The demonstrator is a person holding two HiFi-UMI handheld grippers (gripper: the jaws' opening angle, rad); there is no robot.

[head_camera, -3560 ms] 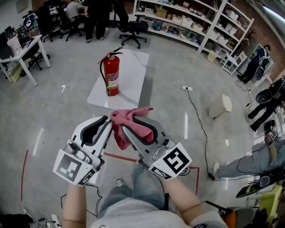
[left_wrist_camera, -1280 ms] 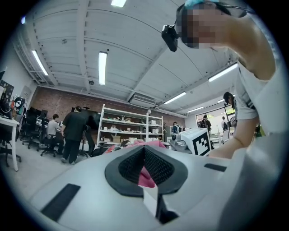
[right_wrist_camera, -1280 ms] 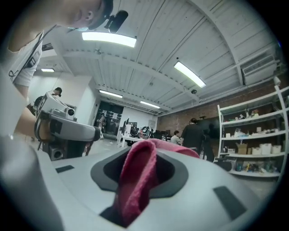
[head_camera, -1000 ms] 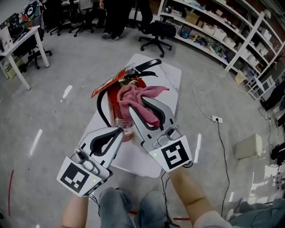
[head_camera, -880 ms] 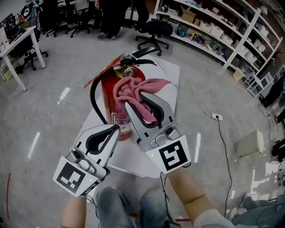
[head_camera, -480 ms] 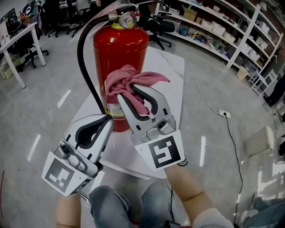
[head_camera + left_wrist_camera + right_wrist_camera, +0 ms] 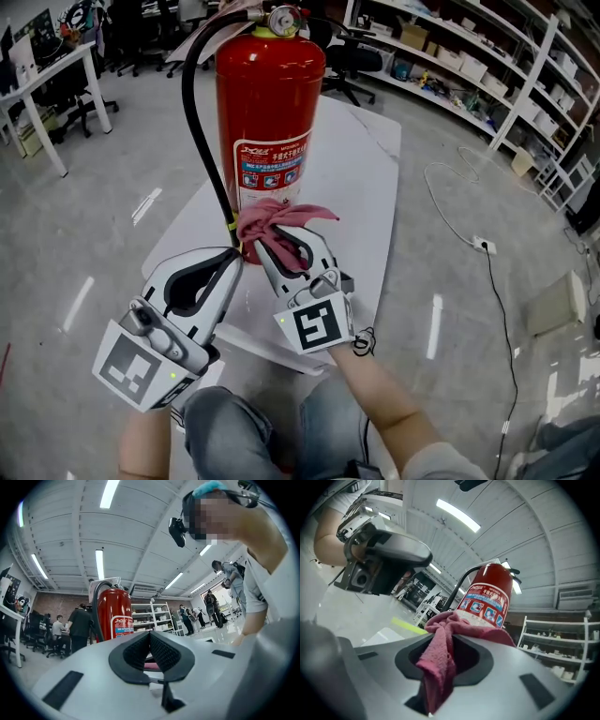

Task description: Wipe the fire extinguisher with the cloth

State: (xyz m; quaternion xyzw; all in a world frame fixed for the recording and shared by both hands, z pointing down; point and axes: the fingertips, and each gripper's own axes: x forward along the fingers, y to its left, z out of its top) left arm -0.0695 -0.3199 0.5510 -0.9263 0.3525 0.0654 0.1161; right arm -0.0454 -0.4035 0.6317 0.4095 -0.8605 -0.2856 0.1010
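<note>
Extinguisher (image 7: 270, 122) could tip if I shove the cloth (image 7: 267, 220) my right gripper (image 7: 281, 240) is pinching too hard; left gripper (image 7: 234, 255) is closed, empty.

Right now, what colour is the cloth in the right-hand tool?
Dusty pink. The cloth shows best in the right gripper view.

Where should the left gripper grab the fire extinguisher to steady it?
Probably the valve head on top, from above: the upright red cylinder looks too wide for the jaws. Come in on the left, beside the black hose, since the right gripper holds the cloth low at the front.
</note>
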